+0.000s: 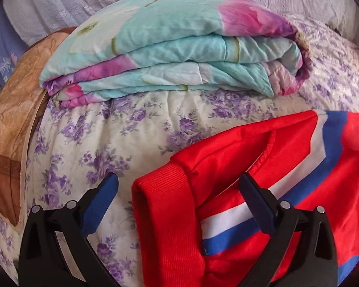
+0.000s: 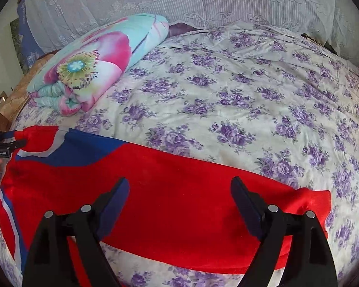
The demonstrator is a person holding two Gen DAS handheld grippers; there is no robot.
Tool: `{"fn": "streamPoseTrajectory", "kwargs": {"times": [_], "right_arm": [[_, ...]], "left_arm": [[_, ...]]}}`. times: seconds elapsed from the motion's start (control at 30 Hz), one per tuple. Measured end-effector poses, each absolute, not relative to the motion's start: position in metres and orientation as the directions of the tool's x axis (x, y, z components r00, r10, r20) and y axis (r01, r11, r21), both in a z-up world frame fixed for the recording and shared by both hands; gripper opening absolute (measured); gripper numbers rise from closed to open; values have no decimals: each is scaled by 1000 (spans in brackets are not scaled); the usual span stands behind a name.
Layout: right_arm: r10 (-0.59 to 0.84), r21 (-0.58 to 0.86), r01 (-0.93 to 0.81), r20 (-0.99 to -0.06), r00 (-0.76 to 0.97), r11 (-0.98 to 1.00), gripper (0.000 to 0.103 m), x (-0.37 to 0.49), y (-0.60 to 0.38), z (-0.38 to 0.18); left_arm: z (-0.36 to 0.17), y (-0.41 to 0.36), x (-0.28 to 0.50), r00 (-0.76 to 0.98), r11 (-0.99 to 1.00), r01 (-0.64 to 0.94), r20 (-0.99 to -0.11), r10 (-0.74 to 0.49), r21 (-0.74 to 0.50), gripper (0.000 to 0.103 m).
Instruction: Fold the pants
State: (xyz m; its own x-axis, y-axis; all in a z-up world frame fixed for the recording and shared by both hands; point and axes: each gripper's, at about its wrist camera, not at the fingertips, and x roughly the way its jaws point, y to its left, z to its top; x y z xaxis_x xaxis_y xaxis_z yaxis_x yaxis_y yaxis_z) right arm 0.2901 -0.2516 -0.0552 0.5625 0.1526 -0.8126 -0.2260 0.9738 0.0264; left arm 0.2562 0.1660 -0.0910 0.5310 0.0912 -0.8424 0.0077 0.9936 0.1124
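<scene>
Two grippers spread wide above red pants [image 2: 179,186] on a floral bedspread [image 2: 227,95], left gripper [image 1: 179,186] straddling the ribbed cuff [image 1: 160,191], right gripper [image 2: 179,189] over mid-fabric, neither gripping, folded quilt [image 1: 167,47] lay beyond.

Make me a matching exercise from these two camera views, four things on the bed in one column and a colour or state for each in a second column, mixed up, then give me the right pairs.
Things:
1. pants
2. folded quilt
3. bedsheet
4. left tool

Descriptions:
A. cream with purple flowers
B. open, over a ribbed red cuff
C. red with blue and white stripes
D. turquoise with big pink flowers

Pairs: 1-C, 2-D, 3-A, 4-B
</scene>
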Motion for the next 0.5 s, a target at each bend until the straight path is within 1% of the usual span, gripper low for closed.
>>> {"fn": "streamPoseTrajectory", "kwargs": {"times": [0.03, 0.07, 0.13, 0.2, 0.23, 0.27, 0.3, 0.33, 0.4, 0.5], "right_arm": [[140, 27, -205, -813, 564, 978, 88, 294, -258, -56], [136, 34, -186, -810, 570, 982, 88, 297, -265, -57], [151, 46, -193, -805, 574, 980, 89, 301, -274, -56], [147, 12, -248, -832, 535, 969, 91, 306, -276, -59], [120, -28, -282, -861, 493, 959, 91, 310, -275, -63], [64, -85, -281, -875, 481, 956, 91, 315, -278, -67], [21, -126, -266, -871, 490, 956, 91, 318, -281, -68], [22, -129, -272, -871, 491, 953, 91, 321, -284, -68], [61, -116, -340, -882, 467, 933, 90, 325, -281, -71], [29, -166, -388, -892, 450, 907, 89, 335, -268, -81]], "left_arm": [[-94, 163, 260, 525, 995, 24, -848, 74, 101, 67], [-95, 162, 263, 520, 994, 11, -849, 91, 113, 53], [-91, 167, 265, 519, 997, -22, -852, 77, 76, 52], [-82, 174, 264, 530, 998, -45, -846, 62, 45, 48], [-75, 177, 263, 541, 998, -55, -839, 54, 29, 47], [-68, 181, 261, 556, 998, -69, -830, 48, 12, 47], [-61, 183, 261, 570, 997, -77, -820, 46, 3, 47], [-55, 184, 261, 584, 997, -81, -810, 53, 6, 47], [-46, 188, 261, 602, 995, -103, -796, 58, -6, 47], [-49, 194, 264, 586, 991, -123, -810, 30, -53, 47]]}}
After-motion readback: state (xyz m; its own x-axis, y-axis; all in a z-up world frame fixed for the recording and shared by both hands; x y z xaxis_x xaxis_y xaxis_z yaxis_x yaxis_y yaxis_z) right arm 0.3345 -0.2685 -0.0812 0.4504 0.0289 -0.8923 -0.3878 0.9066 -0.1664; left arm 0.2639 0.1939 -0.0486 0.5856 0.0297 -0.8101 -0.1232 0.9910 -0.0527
